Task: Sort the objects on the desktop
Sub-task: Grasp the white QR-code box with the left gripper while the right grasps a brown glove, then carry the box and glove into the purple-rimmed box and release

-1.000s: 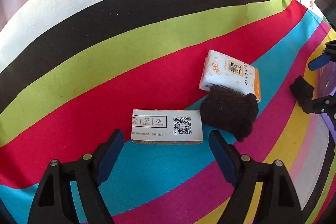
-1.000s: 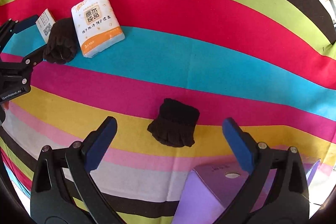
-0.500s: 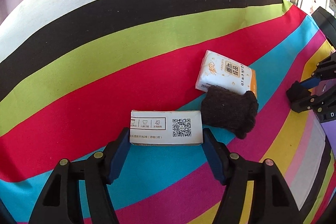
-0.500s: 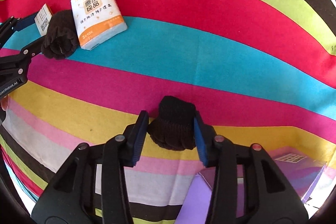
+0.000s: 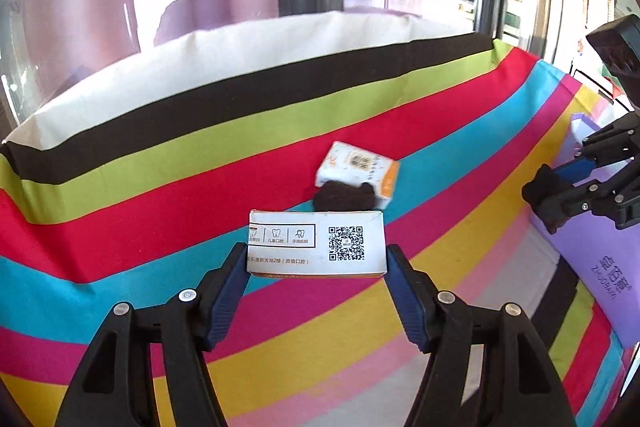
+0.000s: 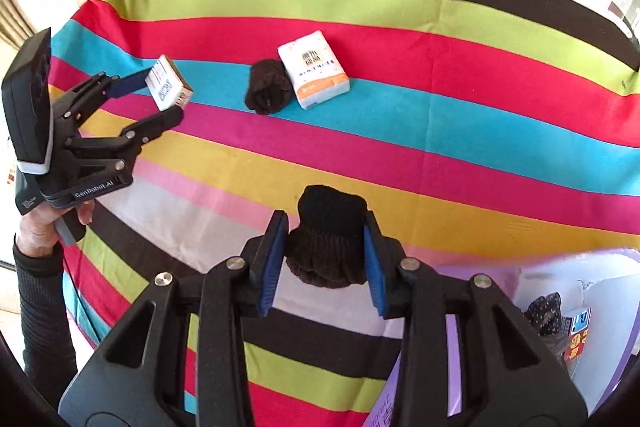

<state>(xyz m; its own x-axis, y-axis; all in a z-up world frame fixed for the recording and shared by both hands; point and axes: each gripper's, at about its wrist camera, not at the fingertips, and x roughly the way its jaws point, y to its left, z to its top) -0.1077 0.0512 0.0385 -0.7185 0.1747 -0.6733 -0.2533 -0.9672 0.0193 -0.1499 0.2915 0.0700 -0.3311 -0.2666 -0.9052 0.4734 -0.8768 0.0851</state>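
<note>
- Left wrist view: the white box (image 5: 316, 243) is clamped between the left tongs (image 5: 317, 267), lifted off the striped bench (image 5: 160, 155); beyond the tongs a second dark glove (image 5: 344, 198) lies touching a tissue pack (image 5: 357, 167).
- Right wrist view: a dark glove (image 6: 328, 237) is gripped by the right tongs (image 6: 325, 259) — the purple bin (image 6: 592, 267) sits just right of them.
- Step judged: both items picked, carrying is due; release over the bin is called for next.

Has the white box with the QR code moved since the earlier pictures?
Yes. The white box is lifted off the striped cloth in the left gripper, away from the dark glove lying beside the tissue pack.
</note>
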